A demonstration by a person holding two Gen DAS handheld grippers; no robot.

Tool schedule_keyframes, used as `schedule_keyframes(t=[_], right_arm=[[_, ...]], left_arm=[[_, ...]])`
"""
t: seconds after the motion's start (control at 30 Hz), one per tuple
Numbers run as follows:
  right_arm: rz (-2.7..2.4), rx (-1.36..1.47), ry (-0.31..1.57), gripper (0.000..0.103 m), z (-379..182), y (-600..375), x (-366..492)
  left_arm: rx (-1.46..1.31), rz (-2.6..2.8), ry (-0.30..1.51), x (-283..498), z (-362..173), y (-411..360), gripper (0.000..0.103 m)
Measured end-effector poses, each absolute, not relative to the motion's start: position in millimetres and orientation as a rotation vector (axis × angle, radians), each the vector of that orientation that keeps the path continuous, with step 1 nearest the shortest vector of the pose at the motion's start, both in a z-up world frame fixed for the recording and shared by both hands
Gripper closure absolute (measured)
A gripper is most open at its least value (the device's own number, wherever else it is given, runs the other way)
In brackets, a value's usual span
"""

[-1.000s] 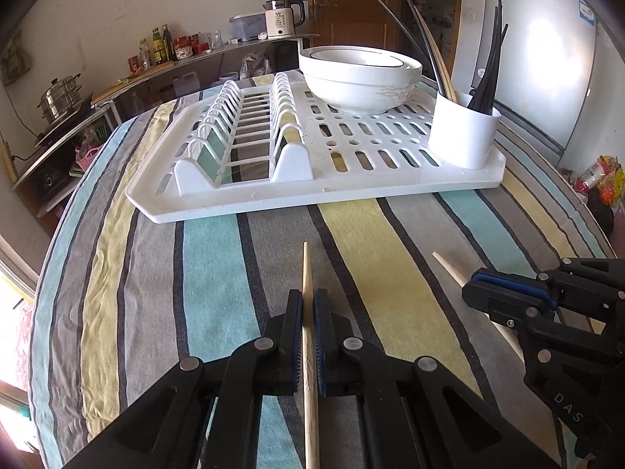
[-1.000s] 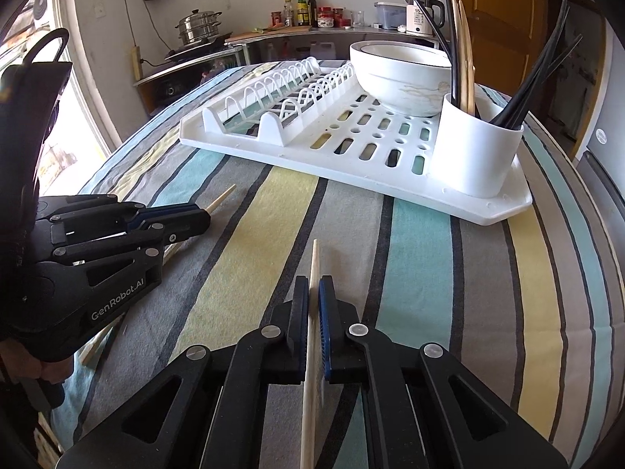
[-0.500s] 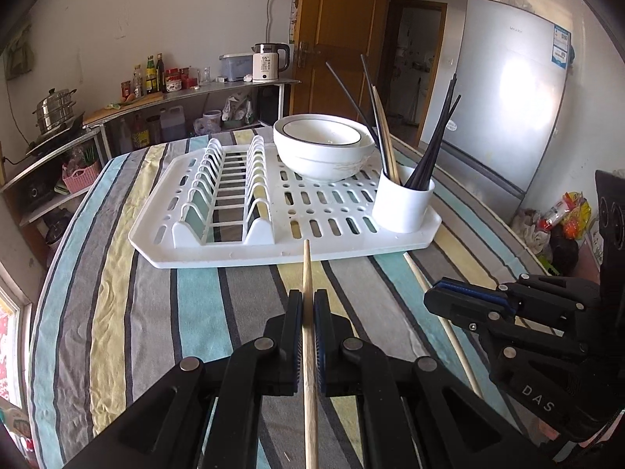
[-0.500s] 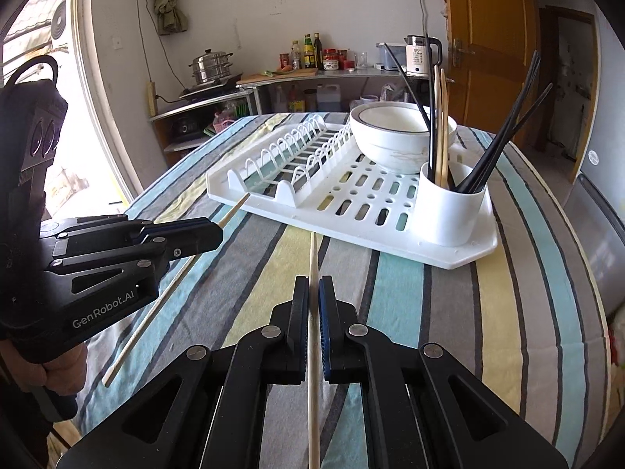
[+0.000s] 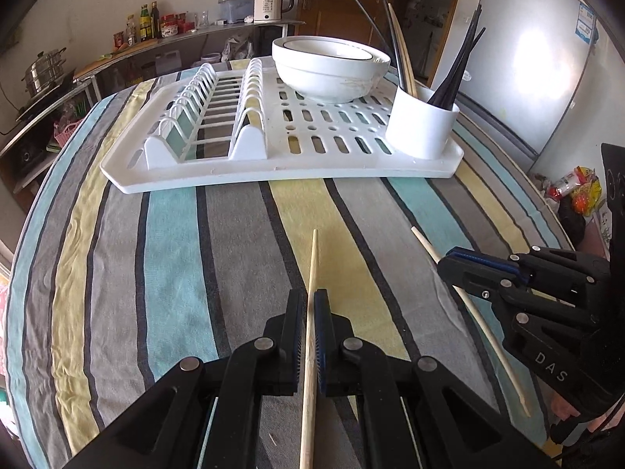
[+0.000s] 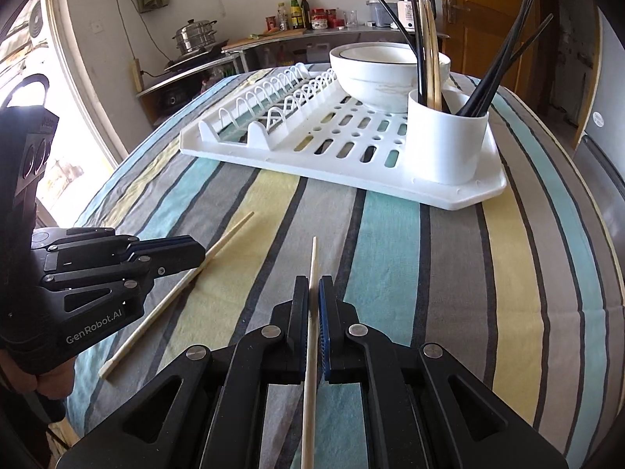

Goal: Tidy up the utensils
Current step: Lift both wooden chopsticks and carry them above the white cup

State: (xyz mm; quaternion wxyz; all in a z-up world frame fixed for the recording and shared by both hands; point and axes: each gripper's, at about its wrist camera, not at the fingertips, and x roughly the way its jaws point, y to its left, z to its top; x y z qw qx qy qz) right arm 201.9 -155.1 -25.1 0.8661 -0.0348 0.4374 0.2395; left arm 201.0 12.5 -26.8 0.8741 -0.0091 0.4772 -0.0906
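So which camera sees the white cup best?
The right wrist view: the cup sits closer and bigger there, with its black and wooden chopsticks clear. In the left wrist view the cup is smaller and further off, at the rack's right corner.

Surface: round-edged, covered by a striped cloth in grey, teal, pale yellow and black. Lying directly on it: one white plastic dish rack toward 12 o'clock in both views. The rest of the cloth is wrinkled toward 9 o'clock in the left wrist view.

Two held wooden chopsticks, one rack, one cup.
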Motion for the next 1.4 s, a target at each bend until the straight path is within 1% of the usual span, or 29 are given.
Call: schedule_keyframes(t=[0.13, 0.27, 0.33, 0.5, 0.53, 0.57, 0.63, 0.73, 0.9, 1.4], right_arm=[[0.502, -0.090, 0.935, 0.098, -29.2, -154.4, 207.9], [0.503, -0.127, 0.949, 0.096, -34.5, -149.4, 211.1], [0.505, -0.144, 0.941, 0.094, -34.6, -147.3, 212.5], [0.508, -0.171, 0.942, 0.094, -35.1, -143.8, 216.1], [0.507, -0.175, 0.940, 0.097, -34.8, -143.5, 215.8], [0.508, -0.175, 0.940, 0.098, -35.1, -143.6, 216.0], [0.512, -0.164, 0.942, 0.098, -34.7, -144.3, 218.1], [0.516, -0.153, 0.933, 0.098, -30.2, -145.2, 219.3], [0.530, -0.090, 0.870, 0.098, -7.0, -156.9, 214.7], [0.513, 0.005, 0.636, 0.098, 76.9, -194.6, 173.5]], left_arm=[[-0.008, -0.204, 1.008, 208.1, -27.7, 14.1, 0.097], [0.045, -0.227, 1.018, 217.9, -29.2, 6.7, 0.090], [0.076, -0.230, 1.015, 221.7, -29.9, 2.7, 0.089], [0.137, -0.233, 0.988, 227.3, -31.0, -4.8, 0.089], [0.144, -0.234, 0.984, 227.9, -31.2, -5.6, 0.089], [0.151, -0.233, 0.984, 228.8, -31.2, -6.4, 0.089], [0.149, -0.227, 0.987, 230.9, -31.0, -6.8, 0.097], [0.121, -0.224, 0.988, 233.2, -28.2, -3.8, 0.098], [0.087, -0.222, 0.923, 224.1, -4.5, 2.8, 0.098], [-0.019, -0.225, 0.677, 172.7, 95.5, 26.6, 0.098]])
